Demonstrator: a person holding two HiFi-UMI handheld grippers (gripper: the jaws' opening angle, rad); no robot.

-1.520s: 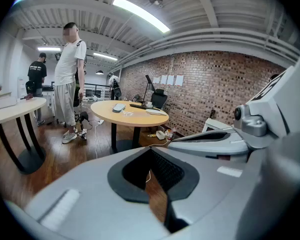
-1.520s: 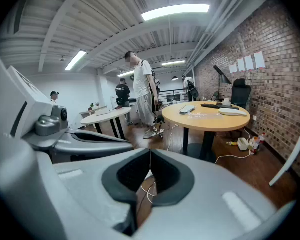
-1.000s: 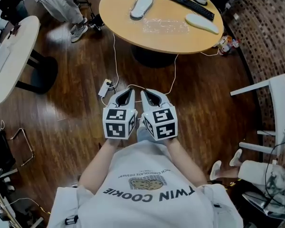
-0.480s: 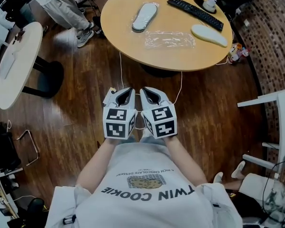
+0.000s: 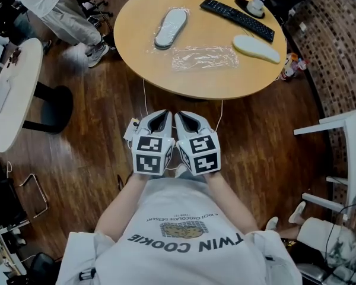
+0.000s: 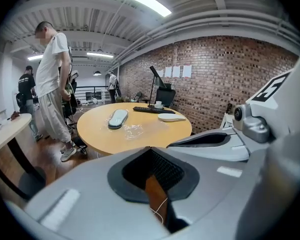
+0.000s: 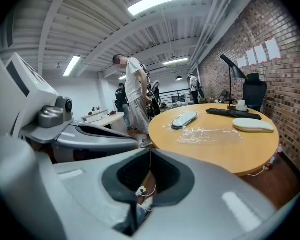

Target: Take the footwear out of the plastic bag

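Note:
A grey shoe lies wrapped in clear plastic on the far left of the round wooden table. An empty-looking clear plastic bag lies flat in the middle, and a pale bare shoe at the right. In the left gripper view I see the same grey shoe, clear plastic bag and pale shoe. My left gripper and right gripper are side by side near my chest, well short of the table. Both are shut and hold nothing.
A black keyboard and a cup sit at the table's far edge. A person stands at its left. A white table is further left, a white chair at the right. Cables and a power strip lie on the floor.
The table has drawn a little lower and closer in the head view. Both grippers have stayed together, shut, in front of my chest.

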